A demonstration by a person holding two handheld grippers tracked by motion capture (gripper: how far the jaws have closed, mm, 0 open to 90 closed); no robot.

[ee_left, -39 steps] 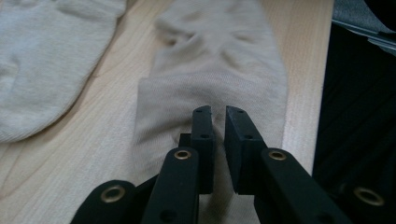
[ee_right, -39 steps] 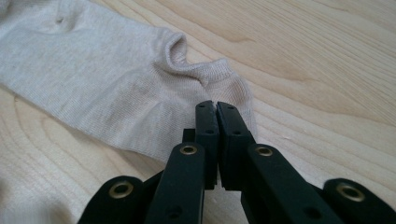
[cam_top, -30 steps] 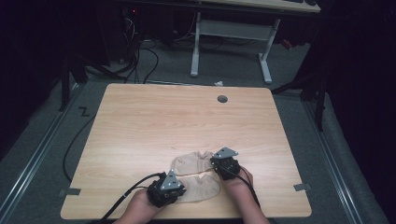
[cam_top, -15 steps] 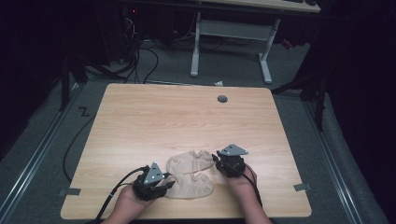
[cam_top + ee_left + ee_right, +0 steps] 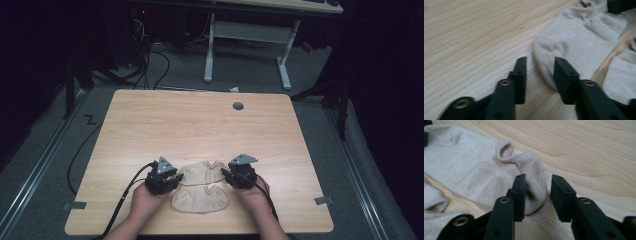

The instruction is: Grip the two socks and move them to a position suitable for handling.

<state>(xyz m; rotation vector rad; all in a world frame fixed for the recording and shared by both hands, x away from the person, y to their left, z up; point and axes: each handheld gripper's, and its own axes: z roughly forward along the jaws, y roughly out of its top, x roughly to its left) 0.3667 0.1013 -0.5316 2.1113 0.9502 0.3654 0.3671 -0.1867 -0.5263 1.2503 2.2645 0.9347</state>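
Two beige ankle socks lie flat side by side near the table's front edge, the far sock [image 5: 202,171] and the near sock [image 5: 200,199]. My left gripper [image 5: 174,180] is at the far sock's left end and my right gripper [image 5: 226,174] at its right end. In the left gripper view the jaws [image 5: 540,60] stand open, with the far sock's [image 5: 579,37] rounded end partly between them. In the right gripper view the jaws [image 5: 539,177] are open around the far sock's [image 5: 469,170] puckered end. The near sock shows at each view's edge [image 5: 621,75] [image 5: 434,202].
The light wooden table [image 5: 200,125] has a round grey grommet [image 5: 238,106] near its far edge. Cables [image 5: 125,200] trail from the grippers off the front edge. A white desk frame [image 5: 245,45] stands on the floor beyond the table.
My left gripper moved left and away from me to the far sock's left end. The right gripper shifted only slightly. The two socks now lie apart, one in front of the other.
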